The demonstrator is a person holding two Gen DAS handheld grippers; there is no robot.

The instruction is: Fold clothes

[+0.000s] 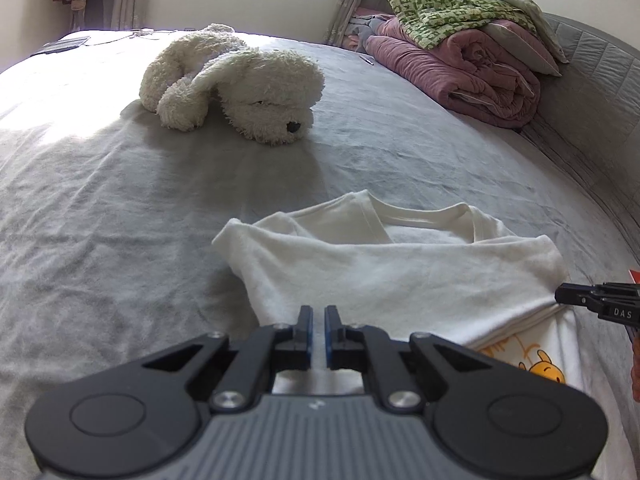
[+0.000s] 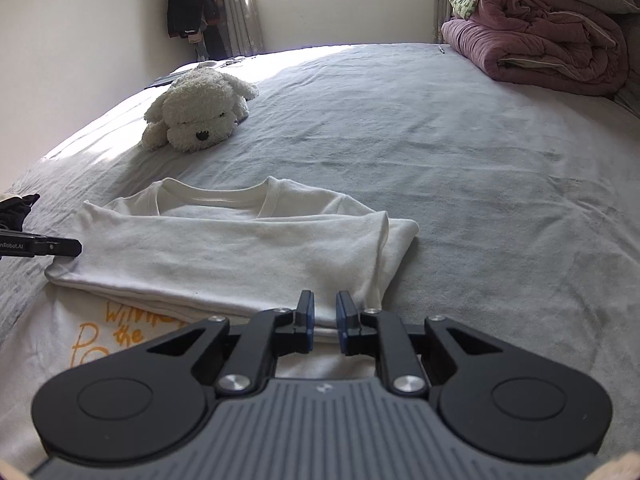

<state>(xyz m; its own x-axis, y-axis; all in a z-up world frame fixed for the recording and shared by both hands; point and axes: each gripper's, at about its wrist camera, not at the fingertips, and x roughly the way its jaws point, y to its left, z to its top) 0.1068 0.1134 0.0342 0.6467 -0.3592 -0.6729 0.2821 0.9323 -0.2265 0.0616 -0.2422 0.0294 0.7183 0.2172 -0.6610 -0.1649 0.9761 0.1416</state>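
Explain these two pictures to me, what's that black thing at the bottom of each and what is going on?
No robot here: a person holds a two-fingered gripping tool in each hand, with a camera on each looking along its fingers. One picture is from the left tool, the other from the right tool. Both hover over a white T-shirt, partly folded on a grey bedsheet. Orange cartoon print shows on its lower part. The left tool is shut; whether either grips the shirt, I cannot tell. Further back lie a white plush dog and piled quilts.
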